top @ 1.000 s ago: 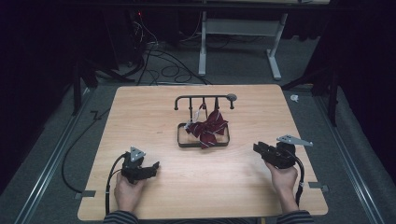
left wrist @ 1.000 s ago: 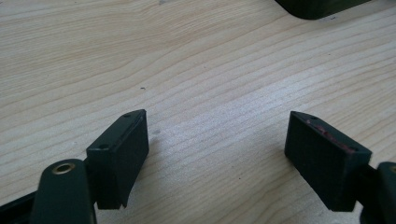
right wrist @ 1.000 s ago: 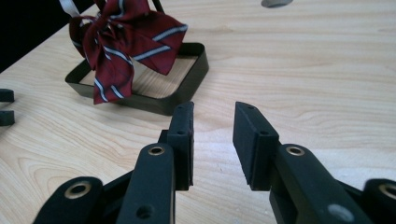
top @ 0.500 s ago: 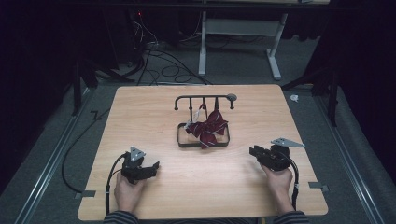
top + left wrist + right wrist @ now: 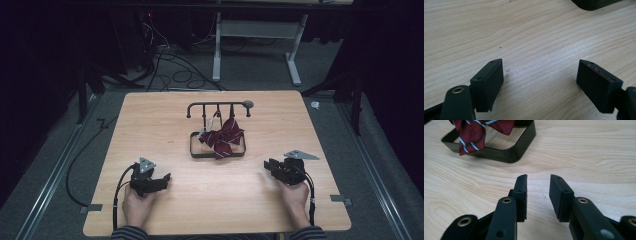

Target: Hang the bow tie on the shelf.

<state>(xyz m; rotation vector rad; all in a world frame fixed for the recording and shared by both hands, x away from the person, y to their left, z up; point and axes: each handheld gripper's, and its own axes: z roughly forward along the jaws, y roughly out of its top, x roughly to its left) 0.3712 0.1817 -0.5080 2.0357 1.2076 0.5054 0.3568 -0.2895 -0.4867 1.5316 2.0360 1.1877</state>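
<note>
Seemingly at the outset, both the left gripper (image 5: pixel 162 178) and right gripper (image 5: pixel 269 164) rest released and empty on the table (image 5: pixel 165 120), the right fingers (image 5: pixel 521 192) having just widened, with the striped necktie (image 5: pixel 222 137) on its rack (image 5: pixel 218 106) ahead, so reaching it comes next.

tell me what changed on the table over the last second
The right gripper has slid toward the person's edge and a little toward the table's middle; its jaws have just been opening, with nothing between them. The left gripper stayed in place, jaws wide apart and empty. The red striped tie still hangs from the black rack into the frame of its base, and nothing was picked up or let go.
</note>
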